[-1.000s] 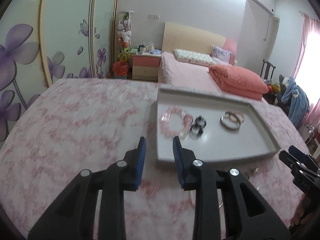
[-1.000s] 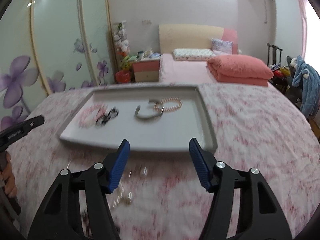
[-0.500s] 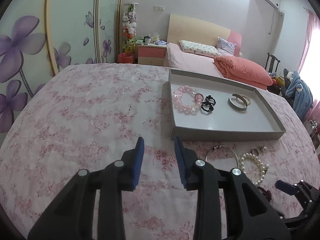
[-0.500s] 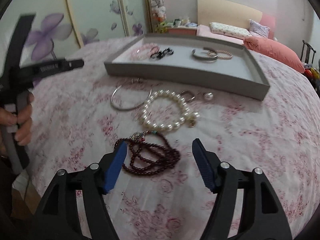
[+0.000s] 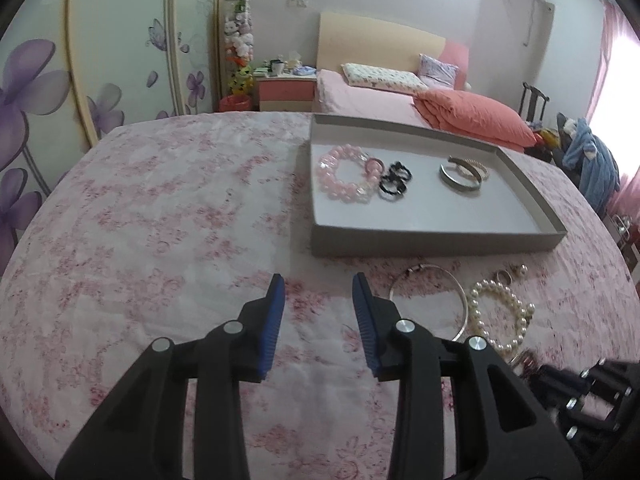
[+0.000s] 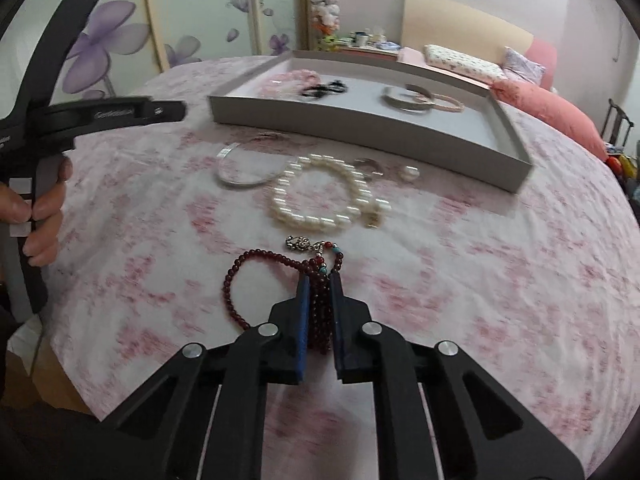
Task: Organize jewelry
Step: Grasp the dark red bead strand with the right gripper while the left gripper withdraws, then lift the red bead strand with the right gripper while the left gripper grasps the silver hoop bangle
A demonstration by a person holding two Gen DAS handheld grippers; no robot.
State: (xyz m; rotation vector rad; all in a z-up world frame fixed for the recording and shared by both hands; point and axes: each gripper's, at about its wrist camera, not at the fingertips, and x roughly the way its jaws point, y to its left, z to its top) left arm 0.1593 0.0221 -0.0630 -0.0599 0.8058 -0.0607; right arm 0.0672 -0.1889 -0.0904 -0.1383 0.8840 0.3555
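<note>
My right gripper (image 6: 319,280) is shut on a dark red bead strand (image 6: 256,258) that lies on the floral cloth, its silver charm just beyond the fingertips. A pearl bracelet (image 6: 280,196) and a thin silver bangle (image 6: 240,182) lie further on, in front of the grey tray (image 6: 360,128). My left gripper (image 5: 319,284) hovers open over bare cloth with nothing between its fingers, left of the bangle (image 5: 460,292) and the pearls (image 5: 474,300). Inside the tray (image 5: 400,244) are a pink bead bracelet (image 5: 332,188), black rings (image 5: 394,188) and a silver cuff (image 5: 456,182).
A small pearl piece (image 6: 410,172) and a ring lie by the tray's near right corner. A hand (image 6: 44,208) grips the left tool's handle at the left edge. Beyond the cloth-covered table are a bed (image 5: 380,100), a nightstand and wardrobe doors with flowers.
The right gripper dropped toward the cloth and shut on the dark red beads, which half a second ago lay between open fingers. The left gripper sank a little and its fingers spread slightly.
</note>
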